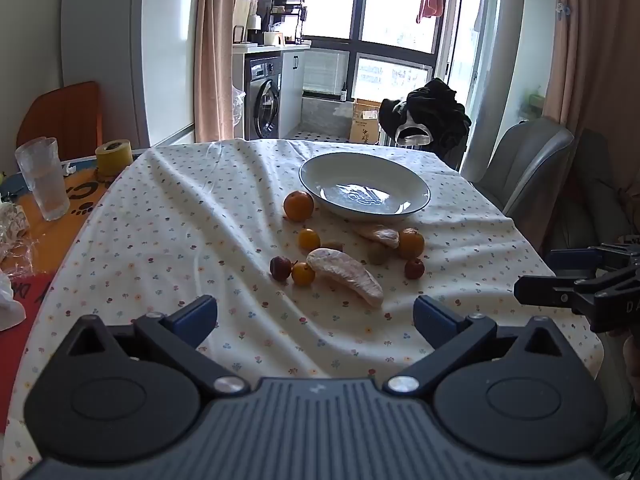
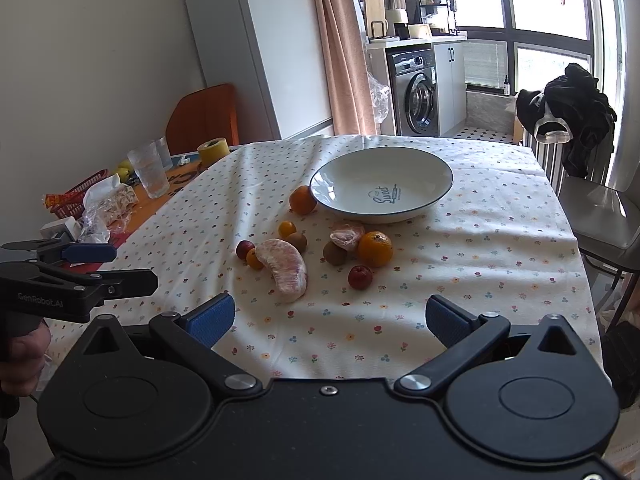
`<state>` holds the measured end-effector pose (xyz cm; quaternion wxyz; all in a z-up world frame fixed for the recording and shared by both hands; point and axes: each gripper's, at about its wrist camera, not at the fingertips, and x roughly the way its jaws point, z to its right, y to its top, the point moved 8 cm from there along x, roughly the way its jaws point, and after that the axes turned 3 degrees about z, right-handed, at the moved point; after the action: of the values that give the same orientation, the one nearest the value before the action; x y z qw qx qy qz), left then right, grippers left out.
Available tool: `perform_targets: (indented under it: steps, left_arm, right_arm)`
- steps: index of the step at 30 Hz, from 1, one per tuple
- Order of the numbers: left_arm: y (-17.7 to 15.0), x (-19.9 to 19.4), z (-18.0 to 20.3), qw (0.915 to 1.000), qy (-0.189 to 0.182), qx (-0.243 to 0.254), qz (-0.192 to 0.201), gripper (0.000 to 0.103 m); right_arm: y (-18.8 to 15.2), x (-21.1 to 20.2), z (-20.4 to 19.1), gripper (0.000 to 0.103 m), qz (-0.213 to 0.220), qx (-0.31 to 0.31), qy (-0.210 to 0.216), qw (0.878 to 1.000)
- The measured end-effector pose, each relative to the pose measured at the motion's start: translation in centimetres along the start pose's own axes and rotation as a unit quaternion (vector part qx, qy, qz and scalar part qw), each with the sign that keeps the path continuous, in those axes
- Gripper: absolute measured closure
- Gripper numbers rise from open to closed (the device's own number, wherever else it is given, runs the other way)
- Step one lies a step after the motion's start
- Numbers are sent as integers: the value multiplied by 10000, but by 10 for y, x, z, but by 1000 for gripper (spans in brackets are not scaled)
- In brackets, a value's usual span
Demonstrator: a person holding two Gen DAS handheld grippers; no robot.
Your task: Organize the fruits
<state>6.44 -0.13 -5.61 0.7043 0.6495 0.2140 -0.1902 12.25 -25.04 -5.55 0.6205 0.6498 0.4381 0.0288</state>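
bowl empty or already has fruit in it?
Empty. The bowl shows only its bare inside and printed "Sweet"; all the fruit lies on the tablecloth in front of it.

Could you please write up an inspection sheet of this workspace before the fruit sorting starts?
Surface: table under a rumpled floral tablecloth.
Job's things: empty white bowl at the far side; loose on the cloth in front of it lie oranges, peeled pomelo segments, kiwis, small red fruits and small yellow-orange fruits.
Clutter: glasses, yellow tape roll, plastic wrappers on the uncovered left end.
Grippers: left gripper open, empty; right gripper open, empty; both short of the fruit.
Cables: nothing seen.
Surroundings: washing machine, chairs, dark clothes on a rack, window.
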Motion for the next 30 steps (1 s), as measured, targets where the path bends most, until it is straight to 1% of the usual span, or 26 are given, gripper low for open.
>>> perform_targets:
  steps: [30]
  left_arm:
    - [0, 0, -1, 10000, -3, -9, -10, 0]
  right_arm:
    - [3, 0, -3, 0, -3, -43, 50, 10000]
